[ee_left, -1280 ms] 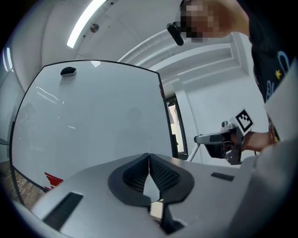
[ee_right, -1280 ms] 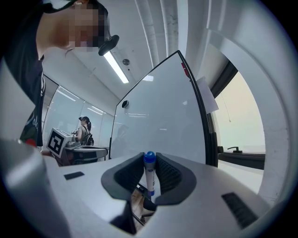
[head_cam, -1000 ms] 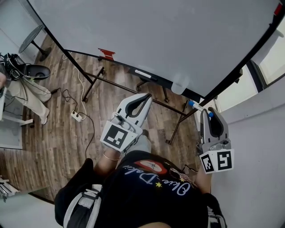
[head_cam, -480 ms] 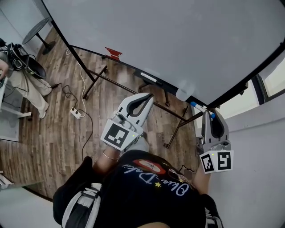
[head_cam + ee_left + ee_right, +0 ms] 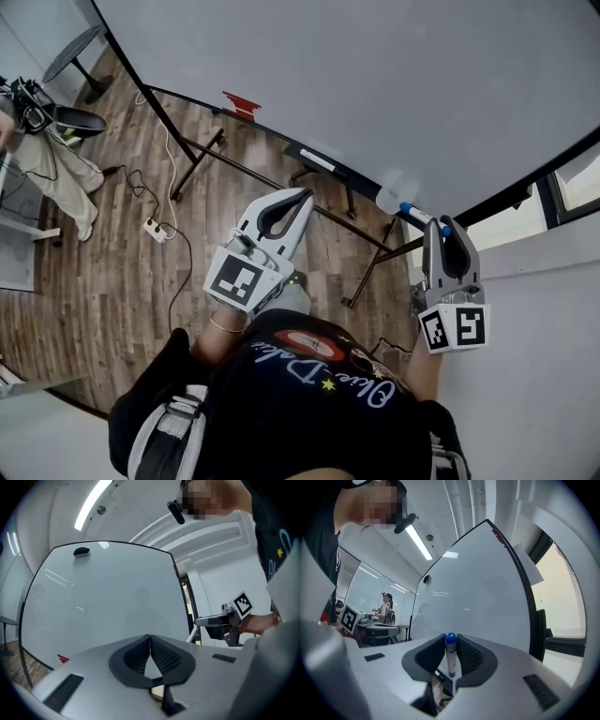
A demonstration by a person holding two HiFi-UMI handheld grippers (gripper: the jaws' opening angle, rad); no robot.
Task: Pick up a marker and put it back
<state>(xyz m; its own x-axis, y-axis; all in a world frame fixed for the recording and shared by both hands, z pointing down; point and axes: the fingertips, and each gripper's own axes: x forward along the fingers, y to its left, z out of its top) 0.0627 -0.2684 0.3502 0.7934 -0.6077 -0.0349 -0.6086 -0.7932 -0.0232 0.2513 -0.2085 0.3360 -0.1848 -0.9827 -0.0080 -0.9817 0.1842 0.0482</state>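
In the right gripper view, my right gripper [image 5: 450,640] is shut on a white marker [image 5: 451,660] with a blue cap, which stands upright between the pads. The head view shows the same marker [image 5: 422,217] lying across the tips of the right gripper [image 5: 439,227], just below the lower right edge of the whiteboard [image 5: 375,84]. My left gripper [image 5: 302,194] is held out in the middle, below the board's tray [image 5: 323,161]. Its jaws meet at the tips in the left gripper view [image 5: 150,638], with nothing between them.
The whiteboard stands on a dark metal frame [image 5: 366,272] over a wood floor. A red clip [image 5: 242,103] and a white object [image 5: 396,195] sit along the board's lower edge. A power strip [image 5: 150,228] with cables lies on the floor. A person [image 5: 47,159] sits far left.
The right gripper, still holding the marker, has edged up closer to the board's lower edge. The left gripper has drifted slightly left and up. The head view has shifted a little.
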